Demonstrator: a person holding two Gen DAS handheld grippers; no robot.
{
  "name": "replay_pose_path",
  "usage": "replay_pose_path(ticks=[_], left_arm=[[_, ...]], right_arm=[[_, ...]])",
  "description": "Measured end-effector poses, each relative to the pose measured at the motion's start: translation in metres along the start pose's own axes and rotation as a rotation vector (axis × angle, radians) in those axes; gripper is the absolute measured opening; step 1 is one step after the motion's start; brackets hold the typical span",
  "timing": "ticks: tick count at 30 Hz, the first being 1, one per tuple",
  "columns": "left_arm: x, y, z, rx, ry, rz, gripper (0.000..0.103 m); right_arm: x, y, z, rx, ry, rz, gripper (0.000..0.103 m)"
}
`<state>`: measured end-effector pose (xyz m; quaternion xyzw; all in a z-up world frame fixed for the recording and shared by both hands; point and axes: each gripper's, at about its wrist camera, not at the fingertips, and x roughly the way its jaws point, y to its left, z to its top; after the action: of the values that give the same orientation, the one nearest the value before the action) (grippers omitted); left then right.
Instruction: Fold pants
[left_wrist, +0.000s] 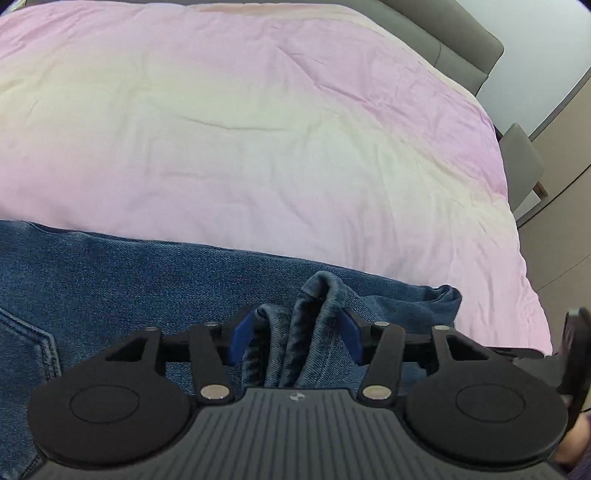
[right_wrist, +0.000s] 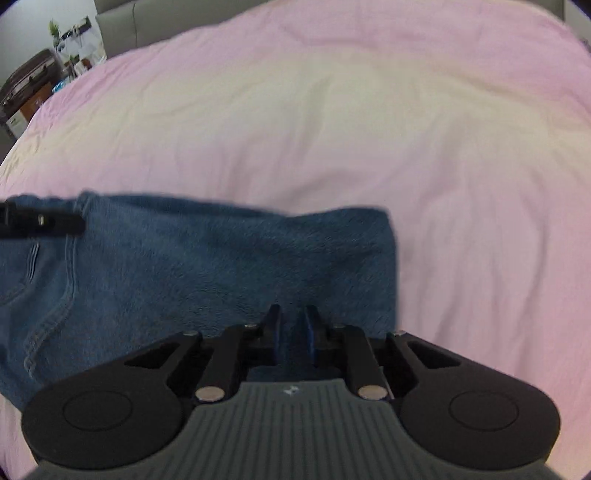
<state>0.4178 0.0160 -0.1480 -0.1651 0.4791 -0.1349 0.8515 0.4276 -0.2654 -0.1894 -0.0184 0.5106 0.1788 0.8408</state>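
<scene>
Jeans (left_wrist: 110, 288): flat on pink bed (left_wrist: 258, 129)
Left tool (left_wrist: 295, 332): jaws apart, bunched denim fold between, pads loose
Right tool (right_wrist: 293, 332): pinching the denim edge

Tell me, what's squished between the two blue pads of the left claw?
A bunched-up fold of the blue jeans stands between the left claw's blue pads. The left wrist view shows it.

Black left claw (left_wrist: 295, 332) and right claw (right_wrist: 293, 332) (blue pads, silver screws), ribbed grey housings.
</scene>
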Motion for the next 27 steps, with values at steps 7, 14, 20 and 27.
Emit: replay_pose_path(ticks=[7, 14, 20, 27], left_arm=[[0.004, -0.014, -0.004, 0.017, 0.005, 0.001, 0.063], [-0.011, -0.020, -0.010, 0.028, -0.016, 0.109, 0.040], [-0.042, -0.013, -0.027, 0.004, 0.052, 0.001, 0.041], [-0.043, -0.009, -0.069, -0.011, 0.144, 0.009, 0.049]], right_arm=[[-0.003, 0.002, -0.001, -0.017, -0.008, 0.012, 0.010], [-0.013, 0.016, -0.003, -0.042, -0.023, -0.021, 0.010], [-0.047, 0.002, -0.006, -0.022, -0.064, 0.004, 0.018], [-0.077, -0.004, -0.032, -0.030, -0.086, -0.015, 0.025]])
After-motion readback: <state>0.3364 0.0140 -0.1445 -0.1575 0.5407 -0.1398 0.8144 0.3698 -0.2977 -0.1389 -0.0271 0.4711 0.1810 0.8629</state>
